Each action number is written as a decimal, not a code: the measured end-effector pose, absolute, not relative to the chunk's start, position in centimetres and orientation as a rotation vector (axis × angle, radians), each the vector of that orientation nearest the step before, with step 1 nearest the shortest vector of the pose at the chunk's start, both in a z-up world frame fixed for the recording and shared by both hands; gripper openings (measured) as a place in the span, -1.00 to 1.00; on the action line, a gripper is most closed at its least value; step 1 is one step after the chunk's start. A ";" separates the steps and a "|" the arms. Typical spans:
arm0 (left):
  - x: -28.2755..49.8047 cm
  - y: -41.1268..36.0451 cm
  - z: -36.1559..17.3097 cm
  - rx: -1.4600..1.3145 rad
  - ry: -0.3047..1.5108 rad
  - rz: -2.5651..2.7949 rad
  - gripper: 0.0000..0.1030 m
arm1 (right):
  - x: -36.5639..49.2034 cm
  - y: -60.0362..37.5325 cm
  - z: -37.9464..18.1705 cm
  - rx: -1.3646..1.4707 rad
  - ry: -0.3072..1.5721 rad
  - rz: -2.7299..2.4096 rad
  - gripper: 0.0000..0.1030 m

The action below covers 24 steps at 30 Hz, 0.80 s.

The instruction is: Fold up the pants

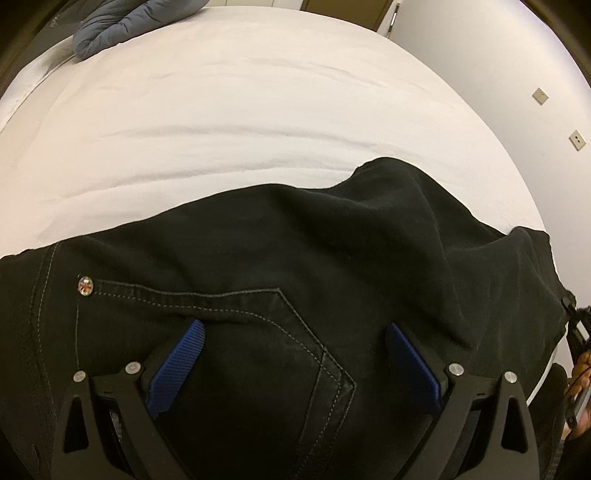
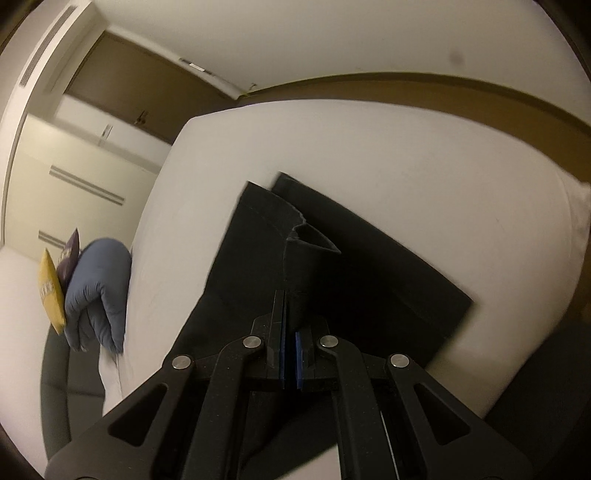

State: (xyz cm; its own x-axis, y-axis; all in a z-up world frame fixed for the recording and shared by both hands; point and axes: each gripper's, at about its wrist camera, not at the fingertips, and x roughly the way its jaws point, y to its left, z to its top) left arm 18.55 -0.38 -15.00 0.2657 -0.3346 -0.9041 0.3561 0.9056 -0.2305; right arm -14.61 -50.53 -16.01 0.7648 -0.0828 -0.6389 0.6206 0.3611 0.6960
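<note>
Black pants [image 1: 280, 266] lie on a white bed [image 1: 221, 122]. In the left wrist view my left gripper [image 1: 295, 334] is open, its blue pads [image 1: 184, 362] spread over the back pocket with grey stitching and a shiny rivet [image 1: 85, 286]. In the right wrist view my right gripper [image 2: 290, 317] is shut on a raised fold of the pants [image 2: 303, 266], near a hem edge. The pant legs [image 2: 369, 266] stretch away across the bed [image 2: 406, 166], one lying over the other.
A blue-grey puffy jacket [image 2: 98, 291] lies at the bed's far edge, also in the left wrist view [image 1: 122, 26], with a yellow packet [image 2: 50, 291] and a purple one beside it. A white wall with plates [image 1: 540, 96] stands on the right. The other hand [image 1: 580, 387] shows at the right edge.
</note>
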 end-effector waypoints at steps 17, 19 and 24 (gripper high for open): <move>16.2 -2.4 -14.5 0.048 1.215 -0.399 0.97 | -19.5 -48.6 -21.5 1.191 0.484 -0.544 -0.96; 16.7 -2.9 -14.8 0.031 1.215 -0.399 0.97 | -19.1 -48.9 -21.5 1.216 0.474 -0.546 -0.96; 16.0 -1.8 -14.4 -0.006 1.209 -0.400 0.98 | -19.4 -49.5 -20.8 1.239 0.552 -0.560 -0.80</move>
